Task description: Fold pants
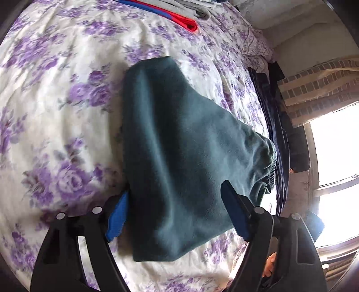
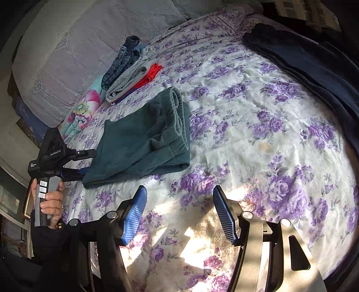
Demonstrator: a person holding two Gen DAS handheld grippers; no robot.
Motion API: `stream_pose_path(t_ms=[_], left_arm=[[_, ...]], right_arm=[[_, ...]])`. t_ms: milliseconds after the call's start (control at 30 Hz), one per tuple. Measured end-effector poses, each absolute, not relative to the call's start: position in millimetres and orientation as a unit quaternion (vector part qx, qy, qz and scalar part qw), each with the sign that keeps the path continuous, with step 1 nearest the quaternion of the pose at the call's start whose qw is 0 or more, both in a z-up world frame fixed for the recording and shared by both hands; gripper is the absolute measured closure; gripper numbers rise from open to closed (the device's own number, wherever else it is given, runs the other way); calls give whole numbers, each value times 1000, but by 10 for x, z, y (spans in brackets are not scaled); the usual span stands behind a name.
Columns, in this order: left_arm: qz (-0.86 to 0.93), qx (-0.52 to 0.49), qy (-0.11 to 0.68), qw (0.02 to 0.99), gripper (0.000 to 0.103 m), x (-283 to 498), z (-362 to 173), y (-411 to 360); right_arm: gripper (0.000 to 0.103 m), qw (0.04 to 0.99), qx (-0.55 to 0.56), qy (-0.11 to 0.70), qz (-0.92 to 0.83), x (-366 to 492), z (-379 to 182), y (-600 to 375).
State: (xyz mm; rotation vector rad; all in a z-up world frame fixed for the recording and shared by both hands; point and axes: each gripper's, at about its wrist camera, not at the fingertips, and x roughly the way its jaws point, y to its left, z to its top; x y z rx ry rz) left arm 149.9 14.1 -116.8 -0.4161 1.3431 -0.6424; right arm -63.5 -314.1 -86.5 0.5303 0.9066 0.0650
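Observation:
Dark teal pants (image 1: 179,139) lie folded on the purple-flowered bedspread (image 1: 56,112). In the left wrist view my left gripper (image 1: 176,188) stands open astride the near end of the pants, and its blue pads (image 1: 116,217) do not pinch the cloth. The right wrist view shows the same pants (image 2: 143,139) at centre left. There a hand (image 2: 51,202) holds the left gripper (image 2: 89,163) at the pants' near left corner. My right gripper (image 2: 179,211) is open over bare bedspread (image 2: 246,112), short of the pants, with nothing between its pads (image 2: 134,215).
A pile of folded clothes (image 2: 130,69), jeans, grey and red, lies beyond the pants; its red edge (image 1: 179,18) shows in the left wrist view. A dark navy blanket (image 2: 303,63) lies along the bed's far right. A flowered cushion (image 2: 83,112) sits at the left, and a bright window (image 1: 336,168) is beside the bed.

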Motion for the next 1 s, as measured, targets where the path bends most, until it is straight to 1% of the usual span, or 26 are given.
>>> stream_pose_path(t_ms=[33,67,100,133,167,300,467,500,533,600,633,667,700,733,767,833,1000], left_arm=[[-299,-190,604,714,31,1518,-1169,107],[-306,-192,599,715,43,1518,-1165,96],[-313,-190,593,717,52,1510,-1163,99],[-315,-188,589,721,68,1498,-1178,122],[-312,-189,587,723,86,1497,-1204,148],[-326,-242,590,698,88,1537,-1405,325],[-334,-220,579,711,87,1478,-1376,313],[-334,-216,577,713,87,1472,-1369,300],[-334,-214,576,715,86,1468,-1370,300],[-336,-213,576,714,85,1480,-1384,293],[-338,-214,577,712,85,1486,-1390,286],[-340,-214,577,711,85,1487,-1392,292],[-342,-214,577,710,85,1492,-1396,292],[-343,-216,577,709,85,1498,-1400,292],[-344,-219,577,708,85,1511,-1405,294],[-346,-222,570,711,88,1502,-1384,302],[-343,-209,519,754,90,1366,-1055,348]], right_arm=[[41,864,256,433,29,-636,-868,-3156],[41,861,260,435,27,-632,-873,-3172],[40,858,267,437,28,-620,-882,-3191],[37,853,279,440,31,-597,-894,-3214],[36,846,296,443,37,-551,-909,-3246],[36,818,344,458,59,-219,-939,-3307],[33,794,347,496,53,287,-1017,-3232],[31,788,347,506,54,370,-1071,-3216],[25,782,352,510,62,450,-1129,-3195],[16,782,365,496,90,586,-1168,-3150],[16,782,369,492,105,636,-1162,-3121],[17,778,372,492,121,693,-1181,-3073],[31,778,374,488,132,726,-1196,-3038],[64,775,374,490,138,751,-1230,-3015],[73,768,380,494,145,774,-1285,-3009],[77,769,389,486,145,733,-1289,-3048],[79,811,322,468,143,612,-901,-2919]])
